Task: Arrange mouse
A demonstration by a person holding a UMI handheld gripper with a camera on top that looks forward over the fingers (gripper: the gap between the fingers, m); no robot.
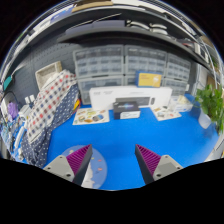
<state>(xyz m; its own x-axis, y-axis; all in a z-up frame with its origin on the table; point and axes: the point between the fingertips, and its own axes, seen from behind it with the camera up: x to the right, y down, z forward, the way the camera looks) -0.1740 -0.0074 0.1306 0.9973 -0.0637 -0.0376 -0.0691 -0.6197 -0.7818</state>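
The hand-held gripper (112, 160) hovers over a blue desk (120, 135) with its fingers spread wide apart and nothing between them; the magenta pads (78, 157) face each other across bare blue surface. No mouse can be made out anywhere ahead of the fingers. Beyond them, at the desk's far edge, a white box (128, 98) stands with papers (91, 116) lying just beside it. A plaid cloth (52, 103) is draped at the left, and a green plant (211, 103) stands at the right.
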